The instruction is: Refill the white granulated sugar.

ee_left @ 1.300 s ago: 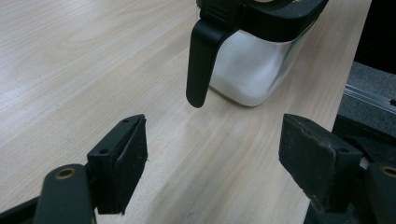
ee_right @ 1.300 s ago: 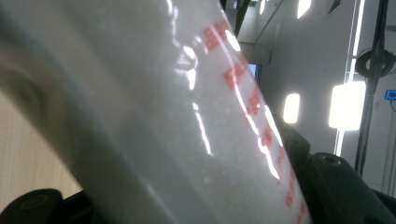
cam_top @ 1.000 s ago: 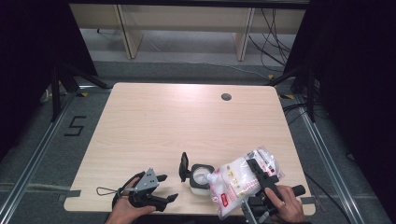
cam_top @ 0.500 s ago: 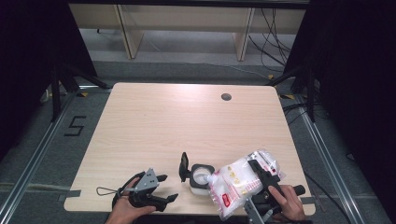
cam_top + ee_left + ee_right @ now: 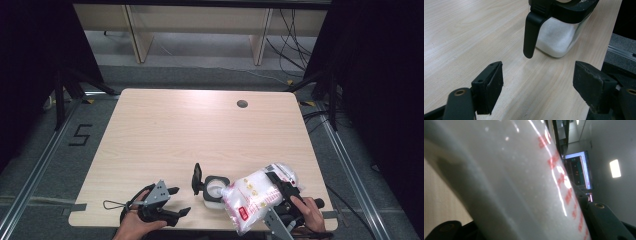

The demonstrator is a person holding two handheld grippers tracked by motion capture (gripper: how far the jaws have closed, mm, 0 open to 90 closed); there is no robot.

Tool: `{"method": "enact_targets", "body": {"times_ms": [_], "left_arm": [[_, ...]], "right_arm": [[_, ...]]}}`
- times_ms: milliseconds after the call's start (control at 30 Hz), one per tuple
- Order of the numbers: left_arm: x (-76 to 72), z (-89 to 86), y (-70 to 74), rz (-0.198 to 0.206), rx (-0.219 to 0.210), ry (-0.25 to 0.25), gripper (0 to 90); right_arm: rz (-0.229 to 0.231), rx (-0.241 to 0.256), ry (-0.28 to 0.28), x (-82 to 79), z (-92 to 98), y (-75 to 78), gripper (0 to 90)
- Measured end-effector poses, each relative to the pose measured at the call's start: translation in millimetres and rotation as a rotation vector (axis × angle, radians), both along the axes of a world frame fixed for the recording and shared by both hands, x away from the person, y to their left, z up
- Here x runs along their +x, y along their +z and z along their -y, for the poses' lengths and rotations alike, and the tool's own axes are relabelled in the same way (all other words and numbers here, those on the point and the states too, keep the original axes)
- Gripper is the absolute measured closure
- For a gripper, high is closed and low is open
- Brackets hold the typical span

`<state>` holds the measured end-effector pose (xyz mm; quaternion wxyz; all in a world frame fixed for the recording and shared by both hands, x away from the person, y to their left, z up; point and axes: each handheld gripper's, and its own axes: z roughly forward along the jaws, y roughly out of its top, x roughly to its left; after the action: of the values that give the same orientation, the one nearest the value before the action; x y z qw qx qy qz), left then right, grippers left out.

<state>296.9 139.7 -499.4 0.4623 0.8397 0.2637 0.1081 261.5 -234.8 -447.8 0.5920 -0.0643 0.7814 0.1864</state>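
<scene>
1. resting near the front edge of the table (image 5: 165, 130), a clear jar (image 5: 215, 192) with a black rim is seen in the high view, partly filled with white granules.
2. the jar's black lid (image 5: 197, 178) is flipped up on its left side, so the mouth is left uncovered.
3. a plastic bag (image 5: 255, 197) of white granules with red print is held tilted at the right, its lower end lying at the jar's mouth; whether it touches the rim cannot be told.
4. the bag is pinched by the right gripper (image 5: 281, 187), which is held by the person's right hand (image 5: 307, 212) at the front right corner of the table.
5. in the right gripper view the bag (image 5: 519, 182) is pressed close against the camera, with a black jaw seen on each side of it.
6. the left gripper (image 5: 177, 201) is held by the left hand (image 5: 137, 222) at the front edge, left of the jar and apart from it.
7. its jaws are spread wide with nothing between them, as seen in the left gripper view, where the left gripper (image 5: 537, 82) is pointed toward the jar (image 5: 559, 37).
8. in that view the lid's tab (image 5: 531, 35) is seen hanging down beside the glass wall, just above the wood.
</scene>
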Motion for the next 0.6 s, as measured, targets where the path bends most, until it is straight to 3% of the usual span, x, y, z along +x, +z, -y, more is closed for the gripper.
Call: {"method": "enact_targets", "body": {"times_ms": [100,133,167,200,233,267,300,333,367,400,467,500,533,600], "left_arm": [[0.2,-0.4,0.1,0.002,0.001,0.001,24.0],[0.2,-0.5,0.1,0.002,0.002,0.001,24.0],[0.1,-0.5,0.0,0.001,0.002,0.000,24.0],[0.0,-0.6,0.1,0.001,0.003,0.000,24.0],[0.2,-0.5,-0.1,0.001,0.000,-0.002,24.0],[0.2,-0.6,-0.1,0.001,0.000,-0.002,24.0],[0.8,-0.8,-0.6,0.008,-0.004,-0.002,24.0],[-0.2,-1.2,-0.9,-0.003,0.004,0.021,24.0],[-0.2,-1.2,-0.9,-0.003,0.004,0.021,24.0],[-1.6,1.1,-1.9,-0.017,-0.035,0.034,24.0],[-1.0,0.8,-1.3,-0.022,-0.033,0.028,24.0],[-0.9,0.7,-1.5,-0.021,-0.034,0.025,24.0],[-0.9,0.6,-1.5,-0.020,-0.034,0.025,24.0],[-0.5,-0.3,-0.9,-0.016,-0.023,0.020,24.0]], "right_arm": [[-0.022,0.026,0.012,-1.0,-1.2,-0.8,54.1],[-0.055,0.074,-0.013,-2.7,-1.1,-4.5,54.1],[-0.078,0.083,-0.007,-2.2,-1.0,-5.0,54.1],[-0.062,0.049,0.018,-0.2,-0.6,-2.1,54.1],[-0.087,0.097,0.001,-0.9,-0.1,-4.9,54.1],[-0.068,0.054,0.021,0.8,0.5,-1.3,54.1],[-0.091,0.107,0.008,0.8,1.6,-4.3,54.1],[-0.105,0.129,0.004,1.1,2.8,-4.8,54.1],[-0.105,0.129,0.004,1.1,2.8,-4.8,54.1],[-0.100,0.123,0.011,2.5,4.0,-3.3,54.2],[-0.114,0.156,0.007,3.5,6.4,-4.4,54.3],[-0.100,0.130,0.004,4.3,7.6,-2.7,54.4],[-0.117,0.163,-0.007,4.0,7.6,-5.3,54.4],[-0.120,0.165,-0.005,4.5,7.6,-6.3,54.4]]}}
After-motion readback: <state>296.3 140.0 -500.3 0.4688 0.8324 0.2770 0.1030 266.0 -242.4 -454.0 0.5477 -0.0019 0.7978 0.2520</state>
